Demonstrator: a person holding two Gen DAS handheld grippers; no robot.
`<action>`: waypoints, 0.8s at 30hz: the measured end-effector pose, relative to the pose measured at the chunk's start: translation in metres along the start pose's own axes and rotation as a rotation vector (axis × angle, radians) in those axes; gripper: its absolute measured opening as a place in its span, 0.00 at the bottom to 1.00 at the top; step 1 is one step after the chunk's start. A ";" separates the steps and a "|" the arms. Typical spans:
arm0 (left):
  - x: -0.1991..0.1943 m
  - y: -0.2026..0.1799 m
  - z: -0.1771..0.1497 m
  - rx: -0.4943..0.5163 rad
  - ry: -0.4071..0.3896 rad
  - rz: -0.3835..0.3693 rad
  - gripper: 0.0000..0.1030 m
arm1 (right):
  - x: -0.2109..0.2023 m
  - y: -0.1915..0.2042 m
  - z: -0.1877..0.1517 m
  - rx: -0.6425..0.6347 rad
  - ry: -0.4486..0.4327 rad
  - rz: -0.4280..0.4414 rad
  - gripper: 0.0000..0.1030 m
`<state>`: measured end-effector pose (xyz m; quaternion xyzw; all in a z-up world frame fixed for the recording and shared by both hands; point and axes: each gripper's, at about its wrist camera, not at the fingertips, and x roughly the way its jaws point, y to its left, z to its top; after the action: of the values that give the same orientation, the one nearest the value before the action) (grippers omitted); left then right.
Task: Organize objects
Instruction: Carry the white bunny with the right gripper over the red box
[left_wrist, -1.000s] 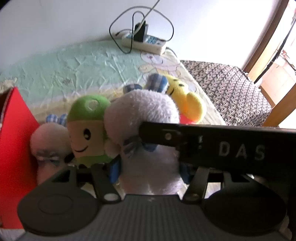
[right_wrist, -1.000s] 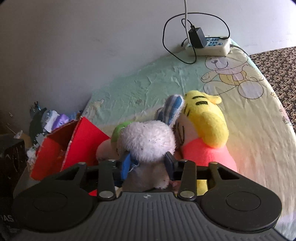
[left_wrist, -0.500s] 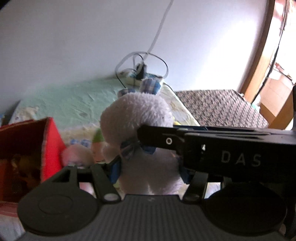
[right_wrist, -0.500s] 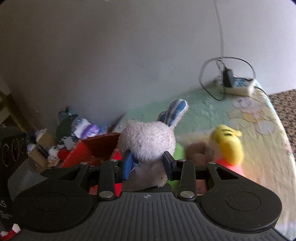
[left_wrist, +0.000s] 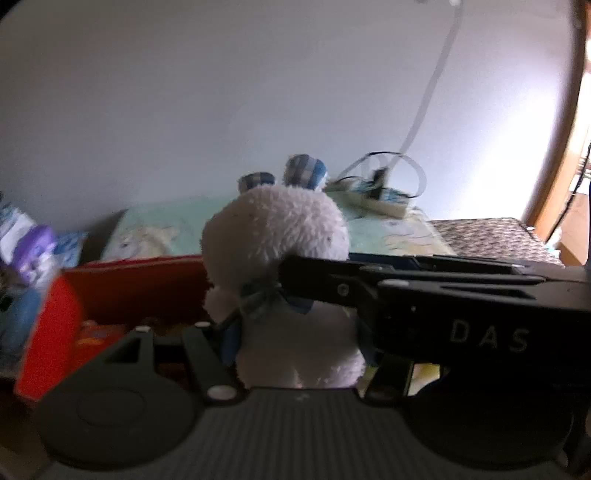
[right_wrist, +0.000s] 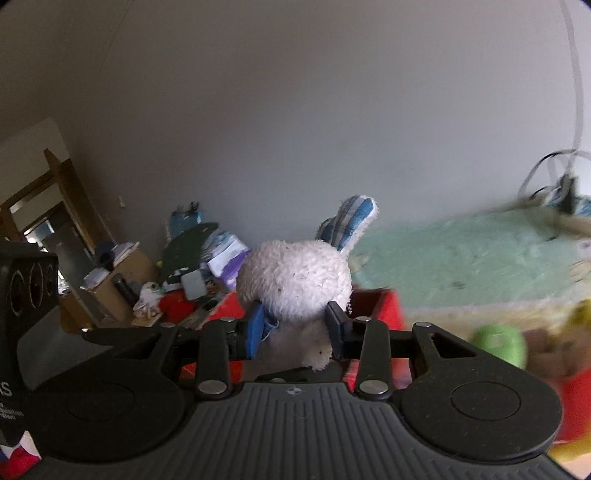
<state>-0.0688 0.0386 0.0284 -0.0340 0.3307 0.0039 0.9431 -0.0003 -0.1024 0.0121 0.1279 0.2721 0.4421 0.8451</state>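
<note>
While both my left gripper (left_wrist: 295, 332) and right gripper (right_wrist: 295, 332) pinch the white plush rabbit (right_wrist: 293, 284) at its neck, I am carrying it above the red box (left_wrist: 136, 284). Next, I judge, I lower it in and spread the fingers.

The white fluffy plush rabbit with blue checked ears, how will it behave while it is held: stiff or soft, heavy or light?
The white fluffy plush rabbit is probably soft: its neck narrows where the right gripper pinches it. It seems light for its size, since the thin fingers carry it. The head bulges above the grip, so it may flop or swing when moved.
</note>
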 end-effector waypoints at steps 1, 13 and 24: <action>0.000 0.011 -0.001 -0.003 0.001 0.010 0.59 | 0.015 0.007 -0.003 0.011 0.006 0.013 0.38; 0.021 0.133 -0.025 -0.008 0.092 0.177 0.59 | 0.137 0.065 -0.037 0.133 0.142 0.112 0.37; 0.061 0.186 -0.043 -0.006 0.211 0.241 0.59 | 0.188 0.061 -0.049 0.263 0.301 0.093 0.35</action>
<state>-0.0529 0.2201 -0.0547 0.0029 0.4296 0.1142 0.8958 0.0168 0.0856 -0.0654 0.1820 0.4445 0.4554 0.7496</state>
